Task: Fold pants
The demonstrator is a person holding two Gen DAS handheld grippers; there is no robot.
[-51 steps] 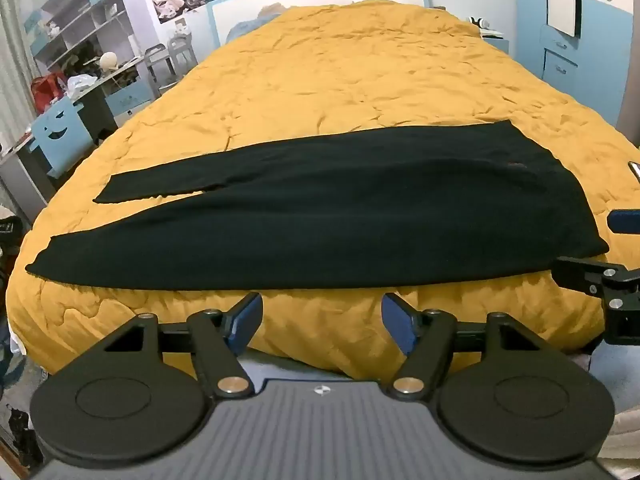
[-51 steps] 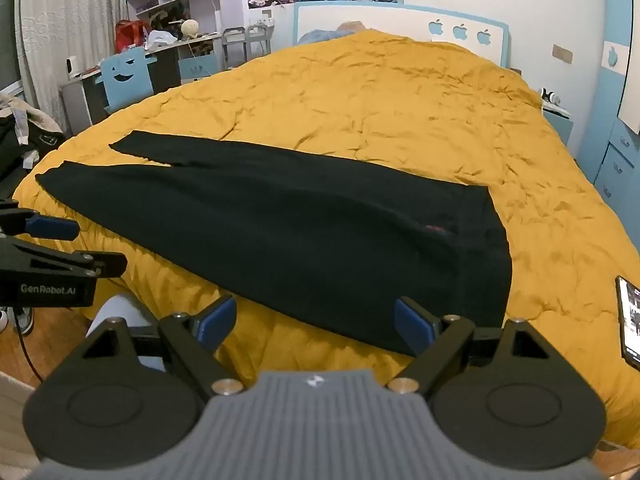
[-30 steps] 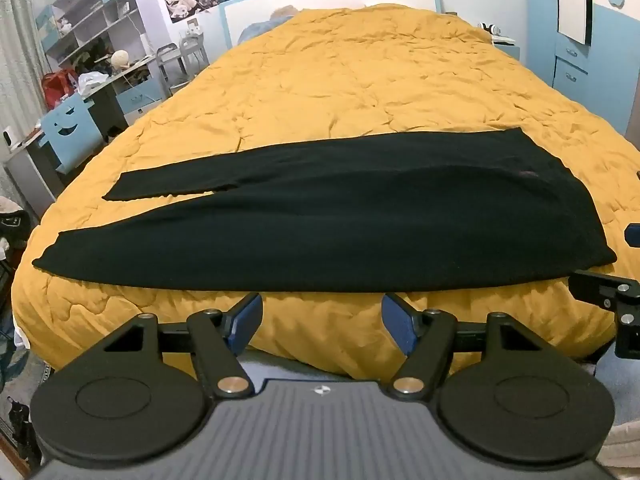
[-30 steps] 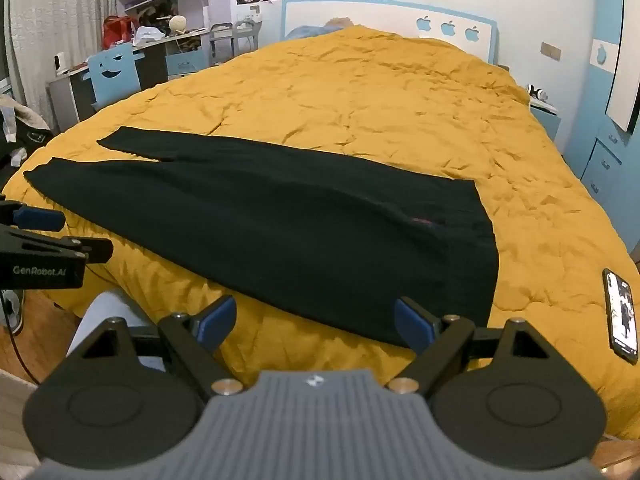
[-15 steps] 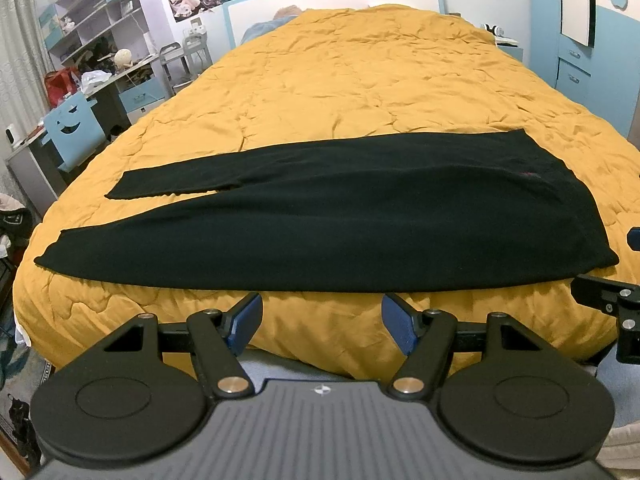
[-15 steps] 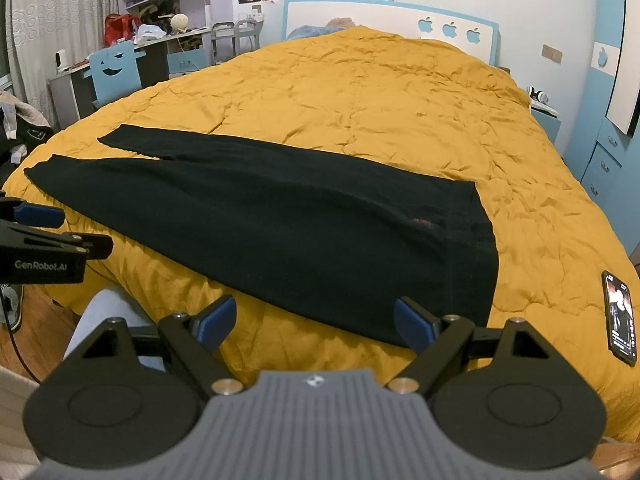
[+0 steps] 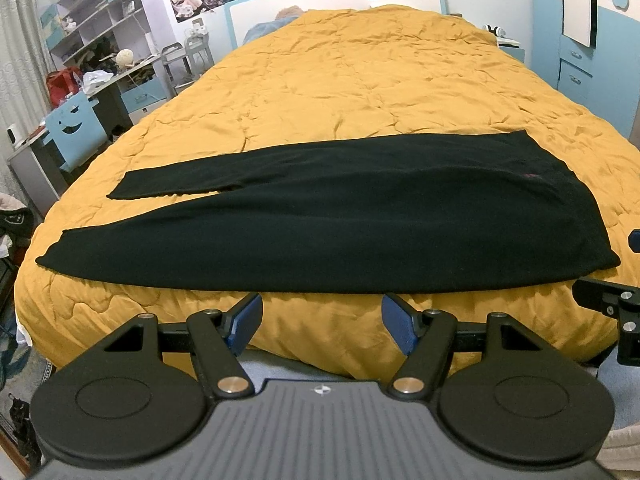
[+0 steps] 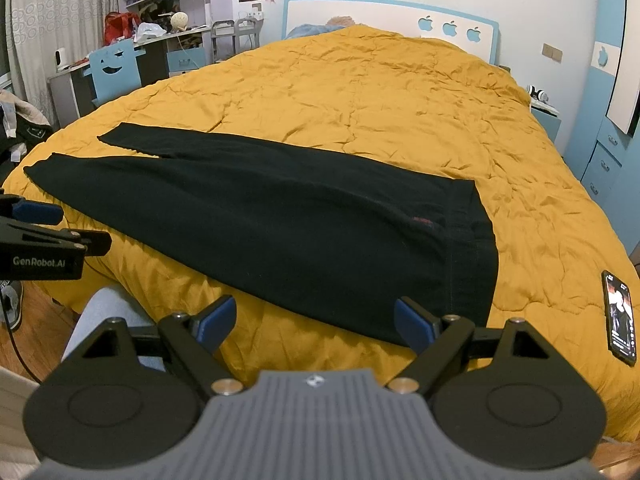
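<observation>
The pants lie flat across the near end of the quilt, 2 legs parted. Both the left gripper and right gripper hang wide, empty, short of the pants. Pinching waistband and hem together should fold cleanly.

The left gripper was built of matte black plastic: two flat angular arms ending in blue pads, each pivoting on a round silver pin, with large black discs at either side and a grey ribbed housing bearing a small white emblem between them. The right gripper shared the same black arms, blue pads, silver pins and ribbed grey body. Seen from the side in the right wrist view, the left gripper carried white "GenRobot.AI" lettering and small silver screws. The person's leg wore pale grey-blue fabric.
</observation>
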